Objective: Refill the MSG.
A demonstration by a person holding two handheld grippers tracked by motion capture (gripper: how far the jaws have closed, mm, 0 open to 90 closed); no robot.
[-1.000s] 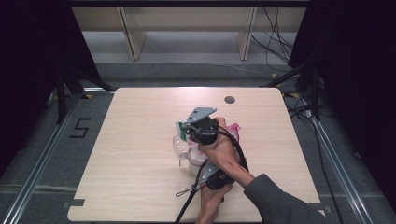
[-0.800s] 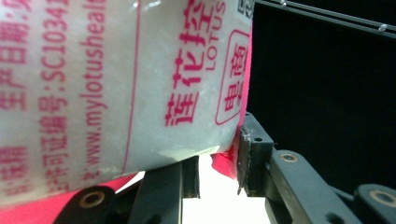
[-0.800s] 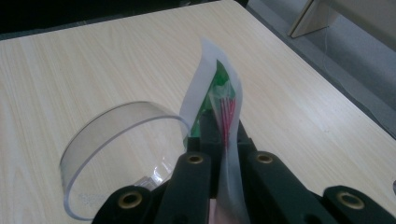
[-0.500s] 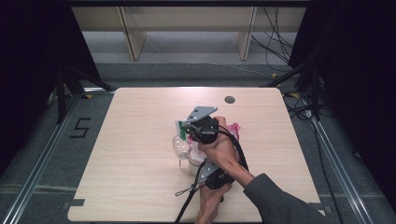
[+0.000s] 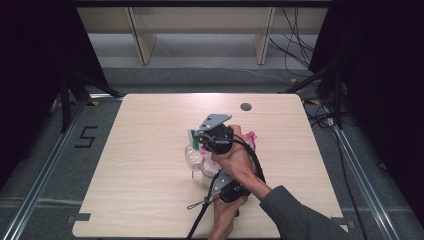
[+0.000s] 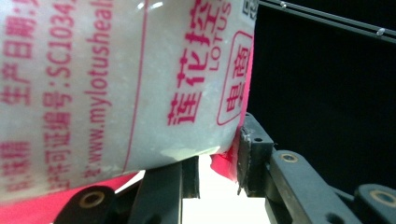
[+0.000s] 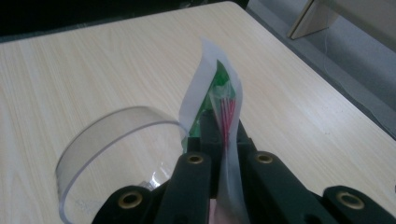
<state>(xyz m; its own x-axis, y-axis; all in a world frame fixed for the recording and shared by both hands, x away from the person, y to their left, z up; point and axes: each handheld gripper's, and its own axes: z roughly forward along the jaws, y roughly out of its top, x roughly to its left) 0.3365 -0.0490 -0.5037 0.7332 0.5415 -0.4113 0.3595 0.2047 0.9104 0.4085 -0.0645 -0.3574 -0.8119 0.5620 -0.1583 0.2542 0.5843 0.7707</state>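
One wooden table (image 5: 150,190). Just right of its centre, one pink-and-white printed pouch (image 6: 116,79), soft and granular-looking, probably shifts when lifted; the left gripper (image 6: 215,163) has its jaws closed on the bottom edge. At nine o'clock from it, one clear plastic cup (image 7: 116,135), light, likely tippy. One thin green-and-white sachet (image 7: 217,88), limp; the right gripper (image 7: 223,140) pinches its lower end.

Pale wooden table (image 5: 145,190) — clear cup (image 5: 192,156) on it
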